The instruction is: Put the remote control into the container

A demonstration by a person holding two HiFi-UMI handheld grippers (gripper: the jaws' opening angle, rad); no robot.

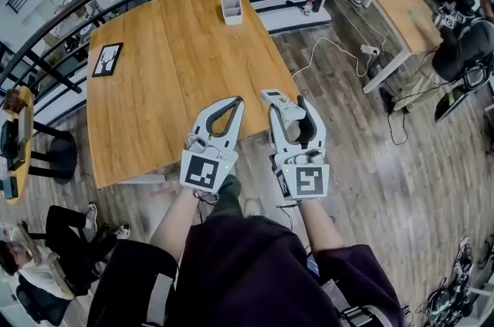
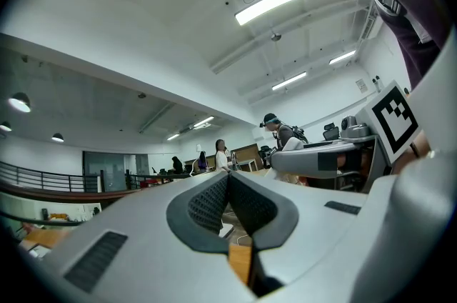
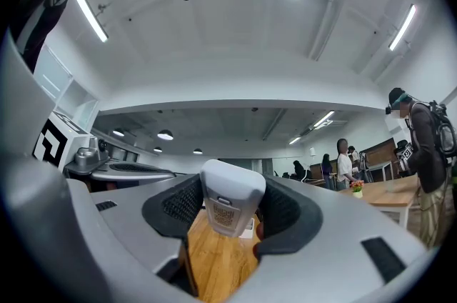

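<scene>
Remote control (image 3: 230, 203) is clamped in the right tongs (image 1: 290, 114), pinched across its narrow sides. One end stands proud of the pads, and a printed label faces the right gripper view. Left tongs (image 2: 228, 184) are pressed together, ribbed pads meeting, nothing between them. Both tongs hang side by side over the near edge of the wooden tabletop (image 1: 170, 86).

Container (image 1: 231, 15) is a small white open-topped box at the far end of the tabletop, well apart from the remote. Dark framed panel (image 1: 107, 59) lies flat near the left edge, off the straight line to the box.

Handling, as judged:
- The remote looks like a light, rigid plastic shell with smooth, rounded edges, so it is likely slippery under a loose pinch.
- It should tolerate firm pressure, though buttons on the face could be pressed.
- A hold across the sides near mid-length seems soundest, since a grip near one end would let the long body swing.
- The box mouth looks narrow, so the remote probably has to go in end-first and nearly upright, let go low over the rim.
</scene>
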